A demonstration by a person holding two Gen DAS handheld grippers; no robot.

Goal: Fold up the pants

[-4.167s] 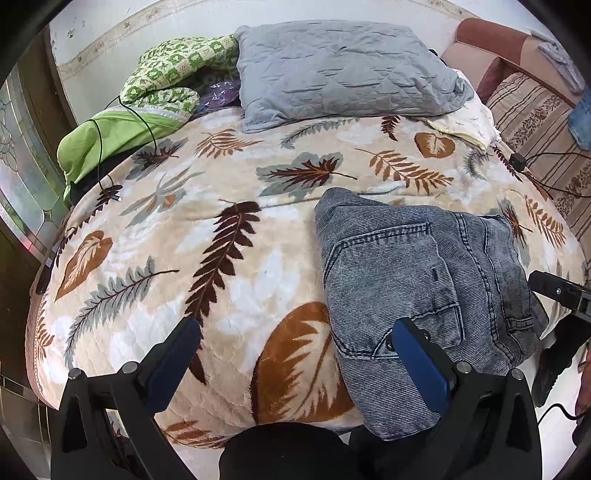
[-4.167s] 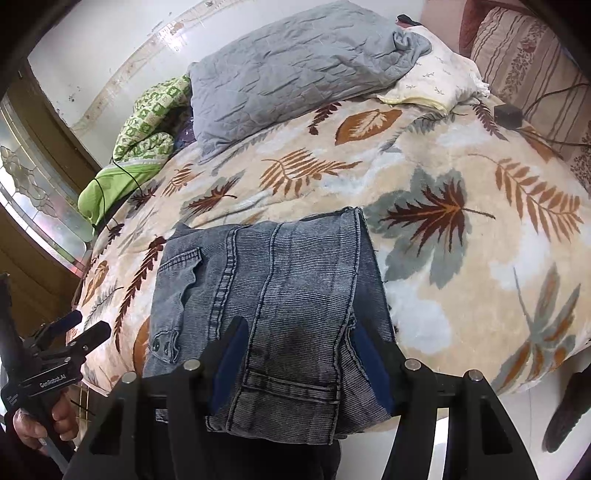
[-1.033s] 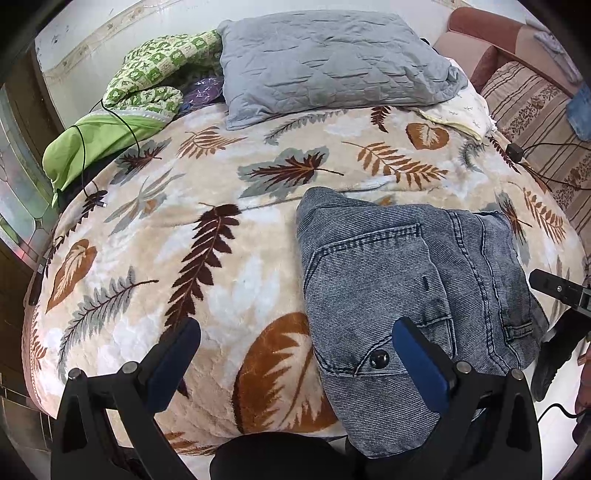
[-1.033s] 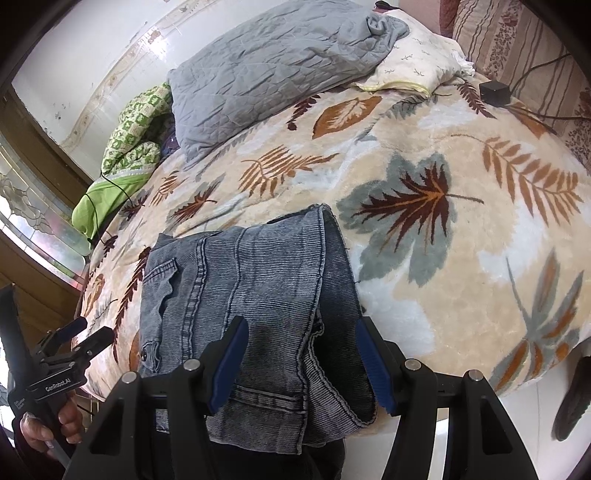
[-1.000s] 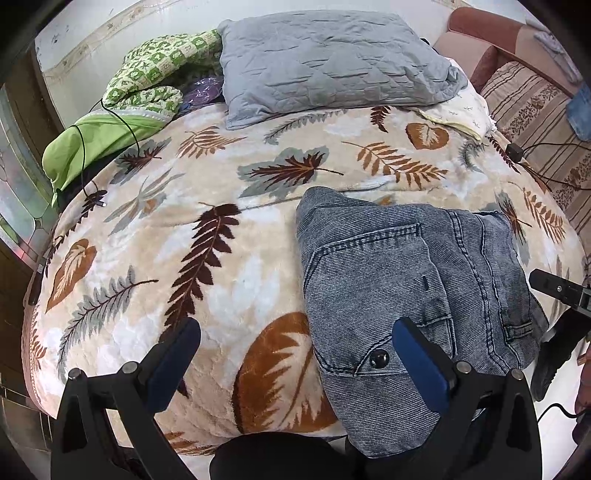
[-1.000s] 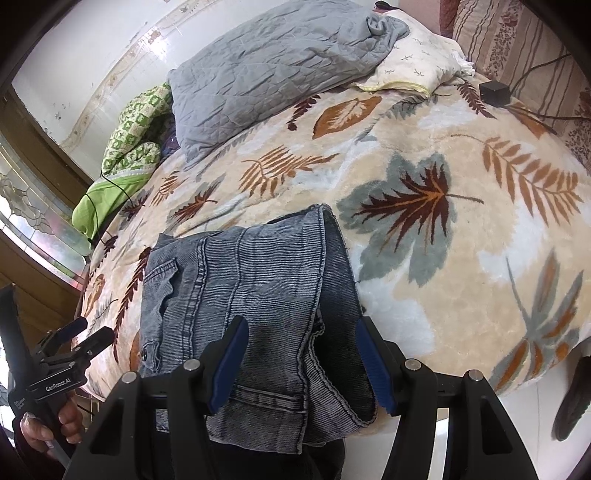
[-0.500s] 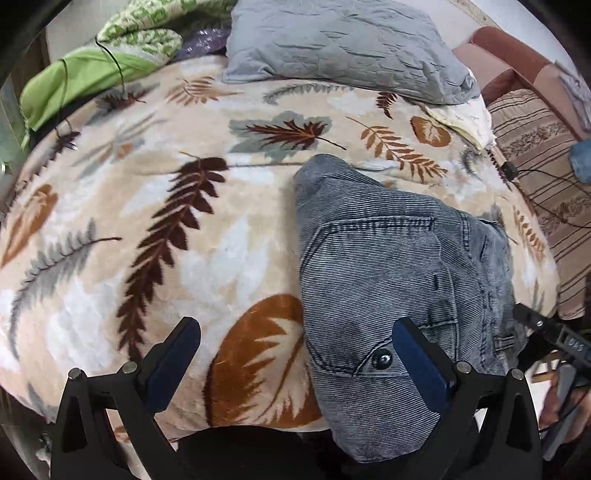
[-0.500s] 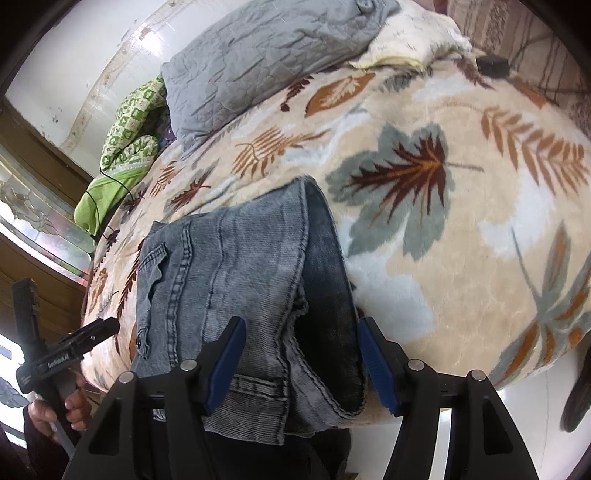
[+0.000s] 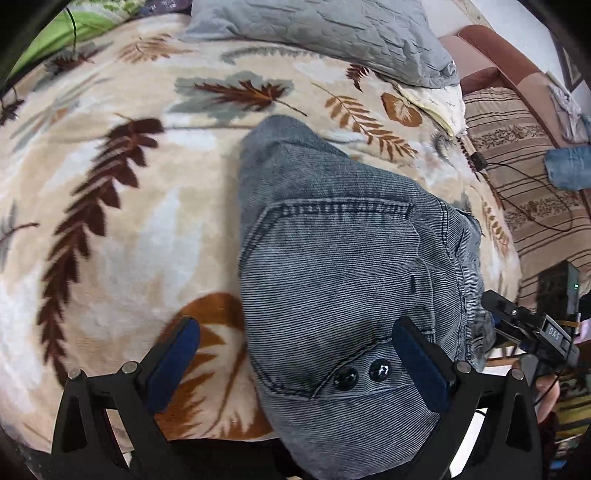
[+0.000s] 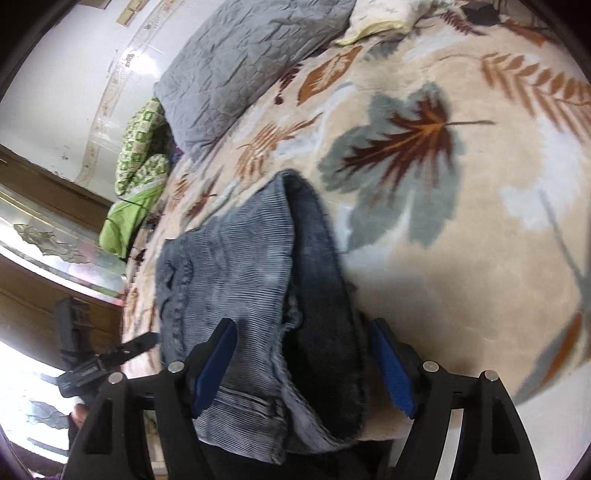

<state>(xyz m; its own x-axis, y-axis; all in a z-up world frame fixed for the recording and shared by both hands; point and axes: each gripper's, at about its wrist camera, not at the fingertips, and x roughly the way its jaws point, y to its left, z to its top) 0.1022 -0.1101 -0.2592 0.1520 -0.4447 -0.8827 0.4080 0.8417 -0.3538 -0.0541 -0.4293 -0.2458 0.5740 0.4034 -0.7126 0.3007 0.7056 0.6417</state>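
A bed (image 9: 110,240) covered by a cream leaf-print blanket is seen from both wrist cameras, with a grey pillow (image 9: 325,33) at twelve o'clock against the wall. The folded grey denim pants (image 9: 343,266) are laid at the near edge of the bed, their long axis running from six o'clock toward twelve, the waistband end with two dark buttons (image 9: 364,373) hanging over the edge nearest the cameras.

The left hand-held gripper (image 9: 299,363) is held wide apart with nothing gripped; the pants are spread from its centre toward its four-o'clock finger. The right hand-held gripper (image 10: 303,363) is likewise wide apart and gripping nothing, yet the layered hem stack (image 10: 317,369) is set squarely between its fingers, so it is judged the nearer for a pinch
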